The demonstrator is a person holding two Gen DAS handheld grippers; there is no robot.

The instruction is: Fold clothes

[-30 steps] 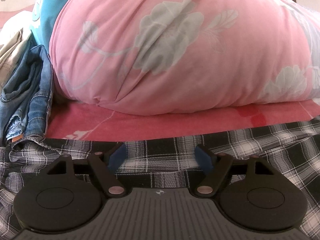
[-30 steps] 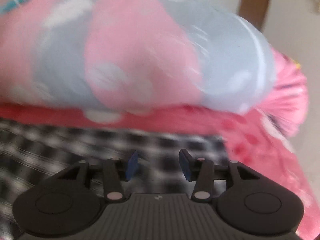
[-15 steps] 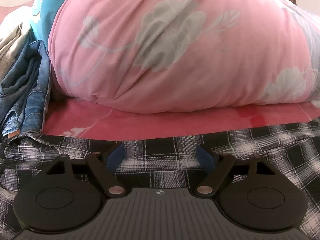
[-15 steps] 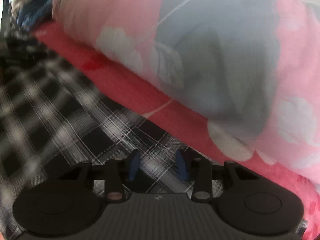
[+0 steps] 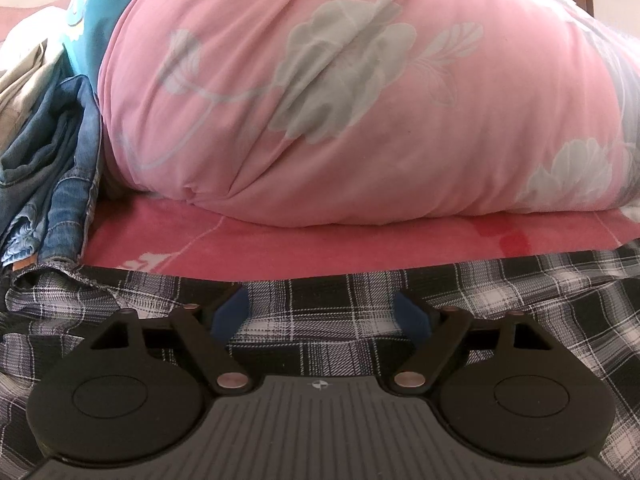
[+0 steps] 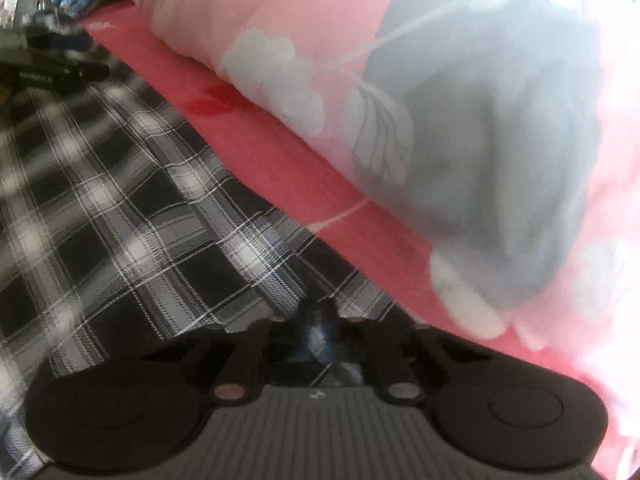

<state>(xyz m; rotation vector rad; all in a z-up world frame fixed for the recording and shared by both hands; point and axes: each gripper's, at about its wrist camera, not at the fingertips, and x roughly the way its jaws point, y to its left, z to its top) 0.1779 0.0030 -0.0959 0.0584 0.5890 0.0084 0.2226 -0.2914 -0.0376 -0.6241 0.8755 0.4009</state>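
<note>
A black-and-white plaid shirt lies spread flat on the red bedsheet. My left gripper stands open low over the shirt's far hem, its blue pads wide apart with flat cloth between them, not pinched. In the right wrist view the same plaid shirt runs off to the left. My right gripper is shut on the shirt's edge near the sheet, and a small peak of plaid cloth is bunched at its fingertips. The picture is blurred there.
A big pink quilt with grey flowers is heaped right behind the shirt and fills the far side; the same quilt shows in the right wrist view. Folded blue jeans and other clothes are stacked at the left. The bedsheet shows as a narrow strip between shirt and quilt.
My right gripper swung down to the shirt's edge, rolled, and closed from half open to shut on the cloth. The left gripper stayed where it was, open.
</note>
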